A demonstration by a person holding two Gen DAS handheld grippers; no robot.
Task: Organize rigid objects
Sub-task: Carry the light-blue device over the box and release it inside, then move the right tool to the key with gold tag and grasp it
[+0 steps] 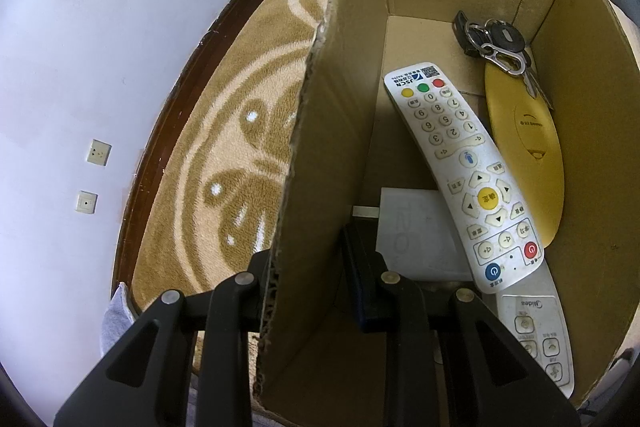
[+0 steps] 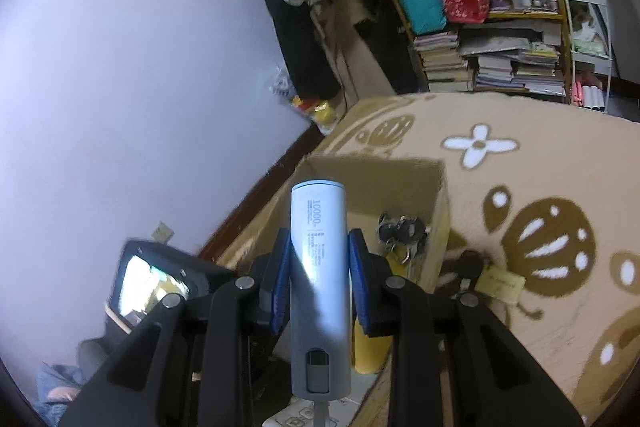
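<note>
A pale grey power bank, printed "10000", stands lengthwise between the blue-padded fingers of the right gripper. The fingers are closed against its two sides and hold it above an open cardboard box. Beyond the fingertips, inside the box, lies a bunch of keys.

The left gripper grips the near wall of the same cardboard box: one finger sits outside the wall, the other, blue-padded finger inside, closed narrowly on the cardboard. Just ahead of the inner finger, on the box floor, lies a white flat card or case. Across it rests a white JSCN remote control with coloured buttons. Beneath that remote's near end is a second white remote marked Midea. To the right of the remotes a yellow oval object leans against the box wall. At the far end the bunch of keys, with black fobs and a metal clip, overlaps the yellow object's top.

The box stands on a tan and cream patterned blanket. To the left of the fingers is a plain pale wall with two sockets. In the right view, shelves stacked with books and bags stand far ahead.
</note>
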